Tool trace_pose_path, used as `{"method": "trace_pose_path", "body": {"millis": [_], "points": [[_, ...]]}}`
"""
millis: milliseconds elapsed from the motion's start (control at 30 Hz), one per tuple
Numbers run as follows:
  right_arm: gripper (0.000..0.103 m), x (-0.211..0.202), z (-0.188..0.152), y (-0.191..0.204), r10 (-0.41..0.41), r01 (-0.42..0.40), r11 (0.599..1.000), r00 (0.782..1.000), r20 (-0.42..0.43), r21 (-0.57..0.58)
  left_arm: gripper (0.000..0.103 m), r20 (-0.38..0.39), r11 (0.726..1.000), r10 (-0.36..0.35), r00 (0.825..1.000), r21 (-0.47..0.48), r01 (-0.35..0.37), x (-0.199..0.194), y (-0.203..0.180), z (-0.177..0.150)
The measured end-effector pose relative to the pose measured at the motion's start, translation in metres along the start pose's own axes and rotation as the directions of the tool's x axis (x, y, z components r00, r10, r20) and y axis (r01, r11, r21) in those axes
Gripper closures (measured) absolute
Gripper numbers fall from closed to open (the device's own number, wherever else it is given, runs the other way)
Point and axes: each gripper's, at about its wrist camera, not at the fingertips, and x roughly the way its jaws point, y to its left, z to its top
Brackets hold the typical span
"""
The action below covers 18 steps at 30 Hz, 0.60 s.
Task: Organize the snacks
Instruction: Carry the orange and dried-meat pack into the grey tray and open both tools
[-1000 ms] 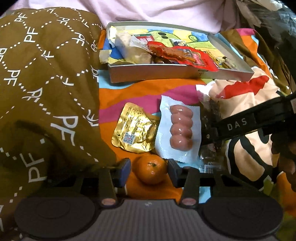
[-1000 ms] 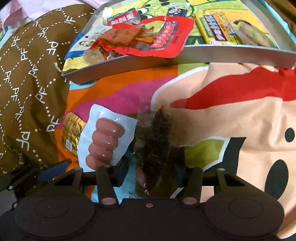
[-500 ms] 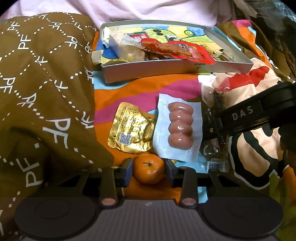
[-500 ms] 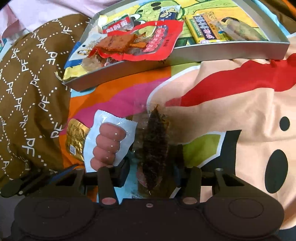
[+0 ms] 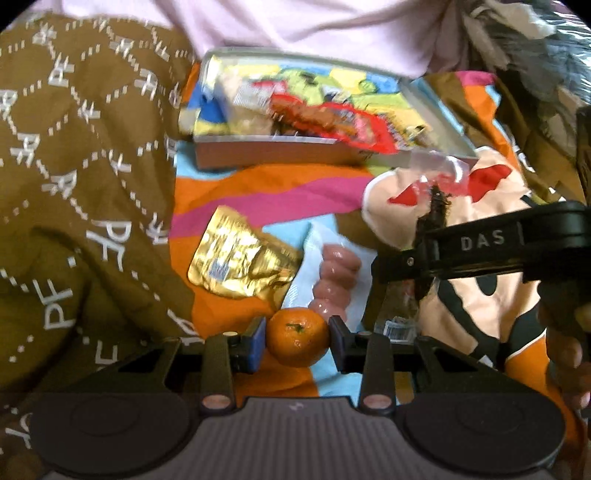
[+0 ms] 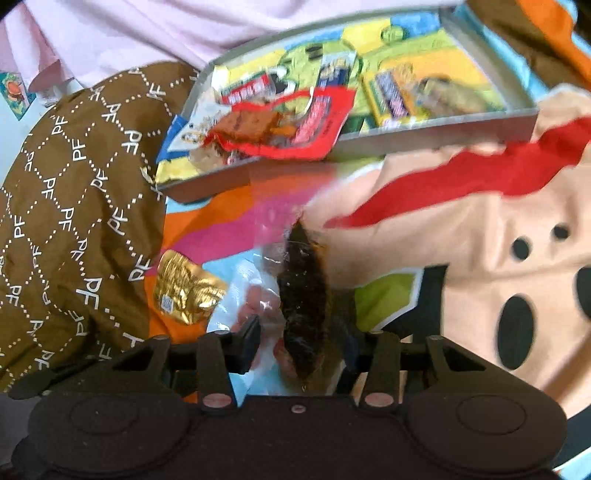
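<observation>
Nearby, gold pouch [image 5: 242,264] & sausage pack [image 5: 334,275] (tongs gripping orange [image 5: 297,338], seaweed pack [image 6: 304,299]).

Left claw [image 5: 297,339] clamped, right claw [image 6: 302,341] clamped

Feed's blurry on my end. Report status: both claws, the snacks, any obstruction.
Left claw shut on mandarin. Right claw shut on clear packet of dark snack. Tray ahead, already holding packets. Gold pouch and sausage pack on blanket; path unobstructed.

Bright cartoon-print bedsheet [image 6: 461,258], brown "PF"-patterned quilt [image 5: 74,184] beside it, pale pink fabric [image 5: 314,29] behind
</observation>
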Motion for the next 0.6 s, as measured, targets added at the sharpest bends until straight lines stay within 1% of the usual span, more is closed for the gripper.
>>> {"method": "trace_pose_path", "body": {"millis": [100, 167, 267, 367, 467, 600], "points": [[0.059, -0.014, 0.002, -0.001, -0.011, 0.012, 1.0, 0.999, 0.049, -0.021, 0.064, 0.058, 1.0, 0.008, 0.998, 0.009, -0.009, -0.011, -0.006, -0.001], [0.059, -0.018, 0.002, -0.002, -0.013, 0.015, 0.999, 0.998, 0.067, -0.031, 0.064, 0.097, 1.0, 0.009, 0.995, 0.008, -0.009, -0.018, -0.007, 0.0], [0.059, -0.02, 0.002, -0.003, -0.021, 0.025, 0.998, 0.996, 0.092, -0.052, 0.064, 0.133, 1.0, 0.013, 0.991, -0.008, -0.012, -0.023, -0.008, 0.003], [0.059, -0.025, 0.004, -0.006, -0.004, 0.01, 0.999, 0.992, 0.128, -0.042, 0.064, 0.163, 0.999, 0.02, 0.986, -0.035, -0.014, -0.026, -0.006, 0.005], [0.059, -0.036, 0.01, -0.003, 0.019, -0.009, 0.999, 0.98, 0.198, -0.05, 0.064, 0.191, 0.997, 0.033, 0.981, -0.079, -0.018, -0.029, 0.001, 0.009], [0.059, -0.044, 0.027, -0.001, 0.053, -0.031, 0.997, 0.947, 0.315, -0.074, 0.064, 0.229, 0.991, 0.058, 0.972, -0.131, -0.029, -0.035, 0.009, 0.029]]}}
